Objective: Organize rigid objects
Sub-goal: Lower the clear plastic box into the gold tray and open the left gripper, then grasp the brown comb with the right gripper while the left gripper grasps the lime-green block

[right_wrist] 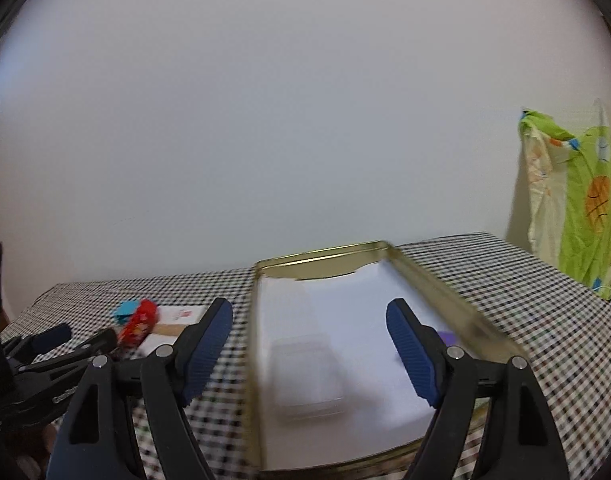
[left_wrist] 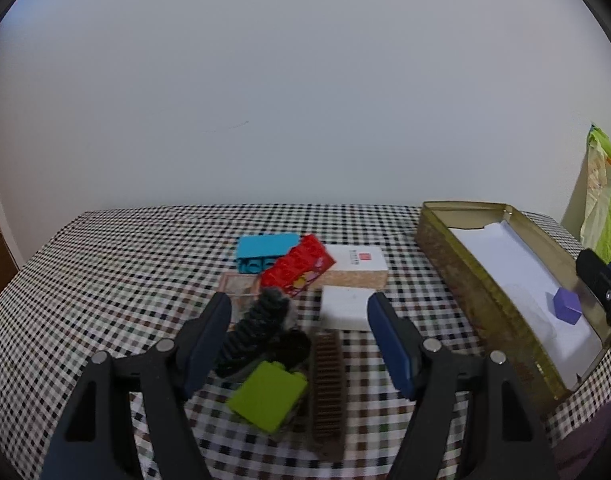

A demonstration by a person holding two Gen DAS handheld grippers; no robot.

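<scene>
Presently left tool [left_wrist: 299, 336] gapes empty above the toy pile; right tool [right_wrist: 309, 344] gapes empty over gold tin [right_wrist: 437, 280], purple cube [left_wrist: 567, 305] at 3 o'clock.

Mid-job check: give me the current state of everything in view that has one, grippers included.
Gold tin: open, no lid on, paper-lined.
Purple cube: inside the tin.
Clear box: inside the tin.
Green block: on the cloth, tilted.
Red block: leaning on the pile.
Left gripper: jaws open, empty.
Right gripper: jaws open, empty, over the tin.
</scene>
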